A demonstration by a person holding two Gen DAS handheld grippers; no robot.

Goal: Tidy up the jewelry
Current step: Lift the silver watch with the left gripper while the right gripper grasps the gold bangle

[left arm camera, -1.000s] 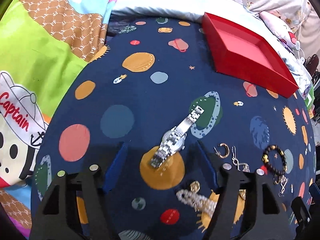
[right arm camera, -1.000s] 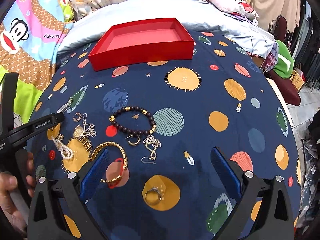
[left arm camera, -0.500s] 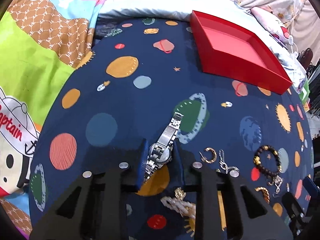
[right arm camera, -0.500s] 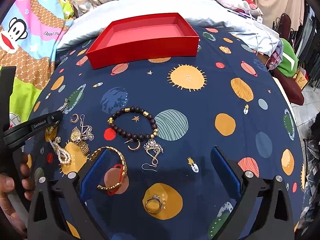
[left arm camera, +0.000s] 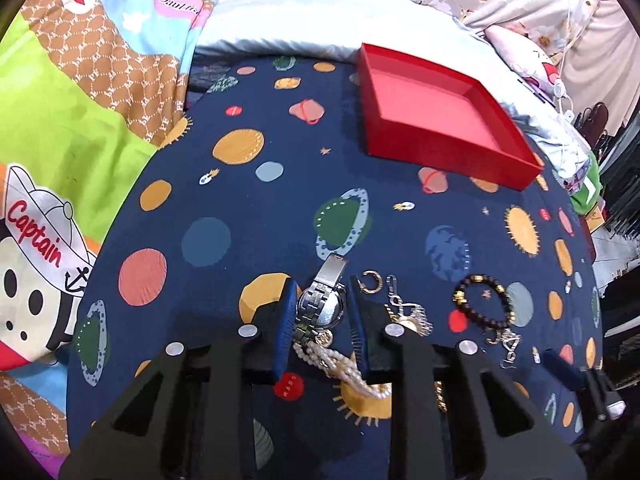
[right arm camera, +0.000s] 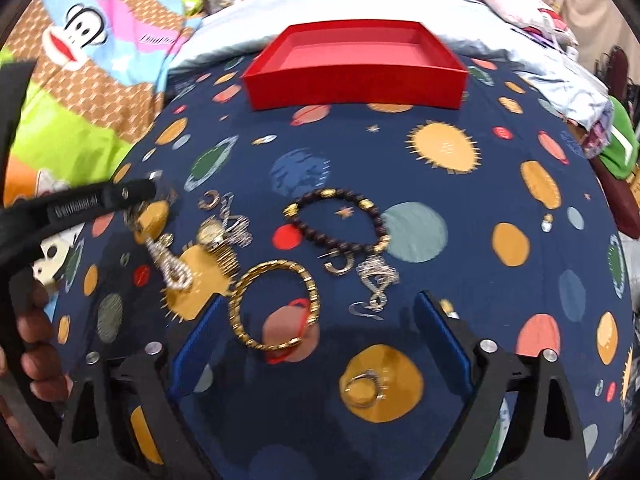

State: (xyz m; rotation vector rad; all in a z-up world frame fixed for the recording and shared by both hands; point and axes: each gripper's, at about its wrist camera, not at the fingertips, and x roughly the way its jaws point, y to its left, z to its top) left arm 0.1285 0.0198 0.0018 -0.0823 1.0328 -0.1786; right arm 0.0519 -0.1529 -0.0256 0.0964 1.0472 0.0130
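far left, a cartoon blanket lay beside the dark space-print cover on the bed — that cover carried everything. the left hand-held gripper was pinched on the silver watch, blue pads pressed on either side of the case, the strap's long axis running away from the camera toward the planet print, its far end poking out beyond the fingertips. below the watch a pearl piece lay on the cover, seemingly under the held strap, though whether they touched could not be told. moving right: a gold hoop earring, a small silver tangle with a gold charm, then the dark bead bracelet. the red box sat up and to the right of the watch, well apart, open and empty-looking — by my read the watch had to travel forward and rightward to it.

in the right wrist view, the right hand-held gripper was spread wide and just starting to close, pads not pressing anything; the gold bangle lay between them, nearer the left pad, a red loop with it. a ring sat near the right pad. the right hand was nearer the bangle, the left already had its piece.
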